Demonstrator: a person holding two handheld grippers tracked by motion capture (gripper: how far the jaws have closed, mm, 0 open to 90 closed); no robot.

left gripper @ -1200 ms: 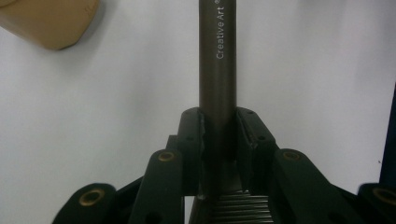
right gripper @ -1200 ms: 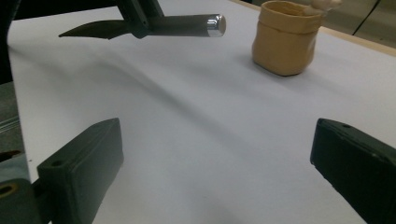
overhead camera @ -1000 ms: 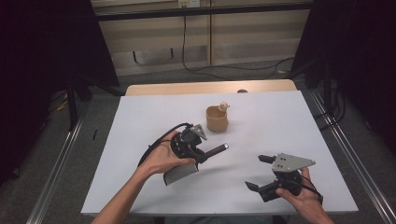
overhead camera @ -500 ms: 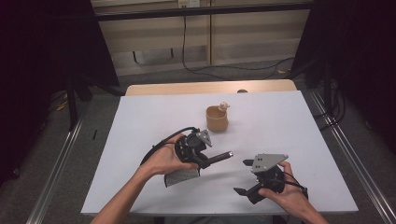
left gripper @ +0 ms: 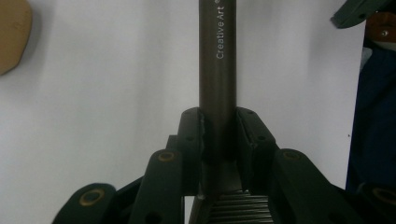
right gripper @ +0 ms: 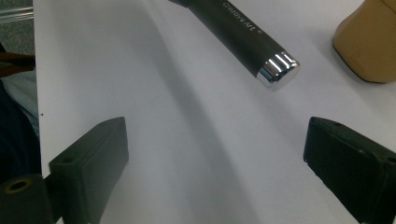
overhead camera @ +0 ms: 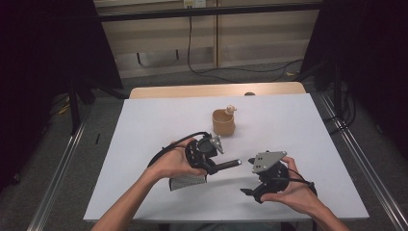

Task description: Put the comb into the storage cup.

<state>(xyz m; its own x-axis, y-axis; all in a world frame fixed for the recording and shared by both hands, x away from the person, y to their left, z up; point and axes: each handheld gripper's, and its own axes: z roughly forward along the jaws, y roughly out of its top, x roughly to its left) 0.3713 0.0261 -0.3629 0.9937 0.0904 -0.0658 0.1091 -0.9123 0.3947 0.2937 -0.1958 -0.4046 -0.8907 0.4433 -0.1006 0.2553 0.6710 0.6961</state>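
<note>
Altogether — one pen (overhead camera: pixel 226 165); one cup (overhead camera: pixel 223 122); two grippers — left gripper (overhead camera: pixel 206 153), right gripper (overhead camera: pixel 248 191).

On the white rectangular table (overhead camera: pixel 144 130), the tan ceramic cup (overhead camera: pixel 223 122) stands toward the far edge, the left gripper (overhead camera: pixel 211 159) before it at mid-table holds the dark cylindrical marker pen (overhead camera: pixel 230 165) pointing right, and the right gripper (overhead camera: pixel 255 185) sits nearer the near edge, just right of the pen's tip.

Tan cup (overhead camera: pixel 223 122) on white table (overhead camera: pixel 144 130)
</note>
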